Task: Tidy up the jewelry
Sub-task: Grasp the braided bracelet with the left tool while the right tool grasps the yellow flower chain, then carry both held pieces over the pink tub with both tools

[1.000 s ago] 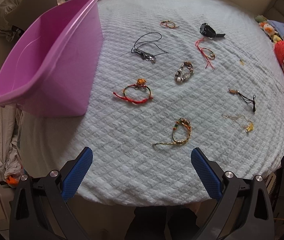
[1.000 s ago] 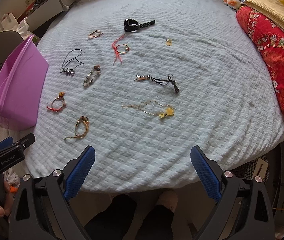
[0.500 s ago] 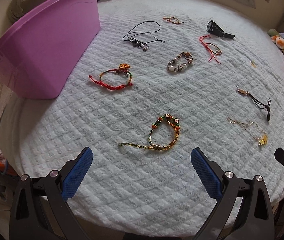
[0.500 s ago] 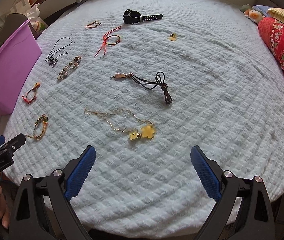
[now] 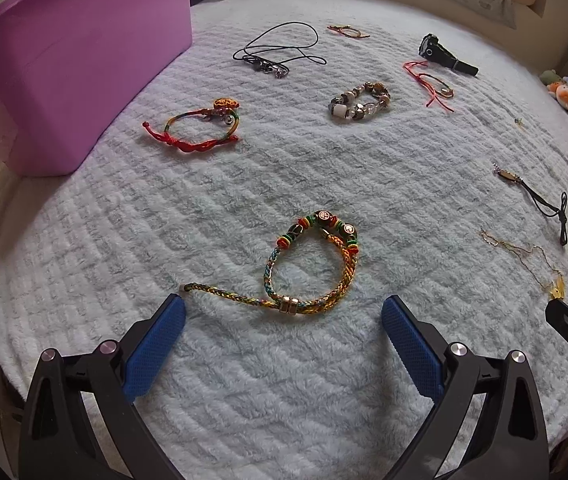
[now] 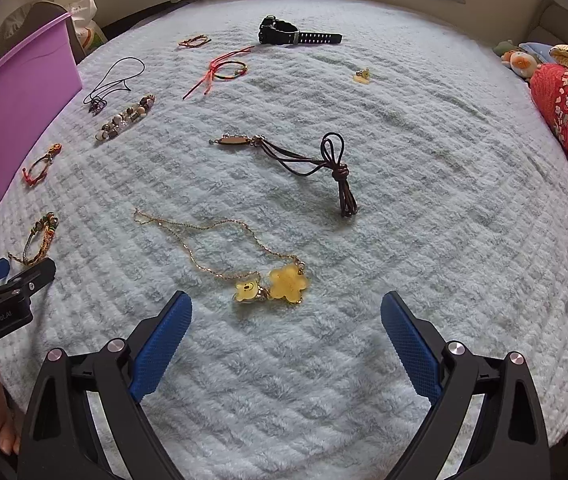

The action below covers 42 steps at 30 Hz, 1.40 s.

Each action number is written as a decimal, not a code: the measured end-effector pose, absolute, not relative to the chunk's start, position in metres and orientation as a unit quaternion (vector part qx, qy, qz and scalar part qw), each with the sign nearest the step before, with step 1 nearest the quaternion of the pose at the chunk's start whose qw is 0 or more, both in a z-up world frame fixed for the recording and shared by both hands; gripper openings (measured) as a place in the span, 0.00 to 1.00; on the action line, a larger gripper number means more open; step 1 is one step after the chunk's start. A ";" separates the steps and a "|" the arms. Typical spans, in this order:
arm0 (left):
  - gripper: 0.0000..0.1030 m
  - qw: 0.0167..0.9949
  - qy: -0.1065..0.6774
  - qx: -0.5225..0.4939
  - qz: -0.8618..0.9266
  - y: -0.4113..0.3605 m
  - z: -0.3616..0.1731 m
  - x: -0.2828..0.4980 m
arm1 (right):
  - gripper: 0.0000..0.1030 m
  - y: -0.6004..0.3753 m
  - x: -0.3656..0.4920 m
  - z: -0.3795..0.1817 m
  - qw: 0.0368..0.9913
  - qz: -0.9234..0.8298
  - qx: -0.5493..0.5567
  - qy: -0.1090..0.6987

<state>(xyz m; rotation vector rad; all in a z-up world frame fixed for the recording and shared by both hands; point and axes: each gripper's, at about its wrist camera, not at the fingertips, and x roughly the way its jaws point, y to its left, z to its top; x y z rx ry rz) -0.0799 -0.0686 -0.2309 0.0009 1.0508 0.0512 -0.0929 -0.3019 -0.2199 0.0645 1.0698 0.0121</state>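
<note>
Both grippers lower and nearer to blanket than one second ago; jewelry fills more of each frame.

Left gripper (image 5: 283,314): fingers spread wide, nothing held. Braided bracelet (image 5: 311,264) at frame centre, just ahead of fingertips; loose tail runs toward lower left, ending near left fingertip.

Right gripper (image 6: 286,312): fingers spread wide, nothing held. Gold necklace (image 6: 270,284) at lower centre; chain runs toward upper left, pendants nearest fingertips.

Purple bin (image 5: 72,60) at upper left, on blanket (image 5: 284,380) edge. Bare blanket around both pieces.
</note>
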 end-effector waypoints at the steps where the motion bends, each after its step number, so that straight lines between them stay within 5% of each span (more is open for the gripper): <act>1: 0.94 0.867 0.498 0.000 0.024 -0.068 -0.231 -0.080 | 0.89 -0.302 -0.091 -0.221 0.861 0.009 0.034 0.508; 20: 0.93 0.887 0.461 0.026 0.014 -0.077 -0.239 -0.065 | 0.83 -0.300 -0.081 -0.237 0.868 0.016 0.030 0.496; 23: 0.86 0.888 0.459 0.029 0.009 -0.080 -0.238 -0.066 | 0.70 -0.293 -0.082 -0.235 0.872 0.018 0.019 0.489; 34: 0.19 0.884 0.463 0.052 -0.037 -0.105 -0.229 -0.079 | 0.17 -0.268 -0.090 -0.228 0.873 0.051 -0.004 0.484; 37: 0.09 0.879 0.473 0.034 -0.045 -0.101 -0.226 -0.079 | 0.16 -0.272 -0.089 -0.225 0.870 0.051 0.025 0.491; 42: 0.07 0.873 0.485 0.005 -0.051 -0.093 -0.216 -0.078 | 0.16 -0.279 -0.092 -0.215 0.864 0.055 0.073 0.496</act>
